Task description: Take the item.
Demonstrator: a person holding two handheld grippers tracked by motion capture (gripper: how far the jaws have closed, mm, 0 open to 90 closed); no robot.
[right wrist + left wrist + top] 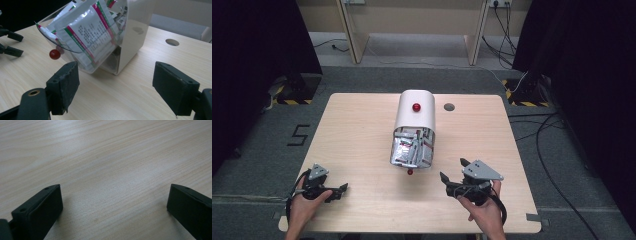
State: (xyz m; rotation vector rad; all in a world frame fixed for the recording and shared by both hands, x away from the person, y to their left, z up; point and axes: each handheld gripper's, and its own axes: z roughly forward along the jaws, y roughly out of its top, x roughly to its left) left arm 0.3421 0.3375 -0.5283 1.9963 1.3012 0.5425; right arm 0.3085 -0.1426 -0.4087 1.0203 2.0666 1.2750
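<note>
Both hand-held grippers resting open near sachet dispenser box (413, 131)

L hand-held gripper (343, 189) and R hand-held gripper (454, 170) are sitting on counter (362, 125), jaws apart, w/ nothing between; box is lying btw. them.

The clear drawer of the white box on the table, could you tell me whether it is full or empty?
Full: the clear drawer is packed with printed sachets pressed against its front, and it stands out from the white box.

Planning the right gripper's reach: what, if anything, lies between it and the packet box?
Nothing visible: bare table lies between the open right gripper and the box; its red knob faces the person.
</note>
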